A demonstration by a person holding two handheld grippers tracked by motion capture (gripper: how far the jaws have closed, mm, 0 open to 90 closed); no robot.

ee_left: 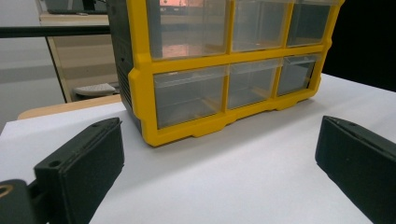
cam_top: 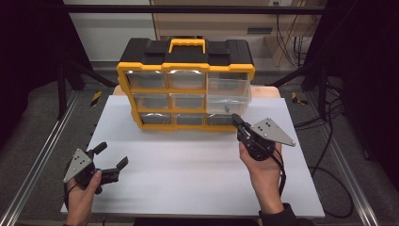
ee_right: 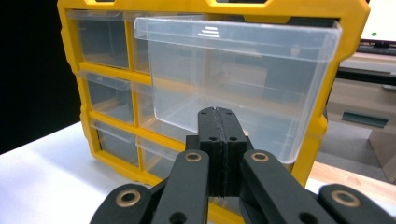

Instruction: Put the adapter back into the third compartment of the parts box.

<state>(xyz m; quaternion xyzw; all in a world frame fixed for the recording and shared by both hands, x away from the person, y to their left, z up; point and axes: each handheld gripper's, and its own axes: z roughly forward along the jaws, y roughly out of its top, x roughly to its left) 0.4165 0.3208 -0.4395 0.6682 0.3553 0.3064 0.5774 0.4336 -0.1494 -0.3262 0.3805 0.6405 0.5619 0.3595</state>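
Note:
A yellow and black drawer organizer with clear drawers stands at the back of the white table. Its large clear drawer on the right side sticks out from the frame. My right gripper is shut just in front of the lower part of that drawer, and nothing shows between its jaws. My left gripper rests open near the table's front left corner, well apart from the organizer. Nothing lies between the left gripper's wide-spread jaws but bare table.
Metal rails run along both sides of the table. Cables lie on the floor at the right. A wooden board shows behind the organizer. The white surface in front of the organizer is bare.

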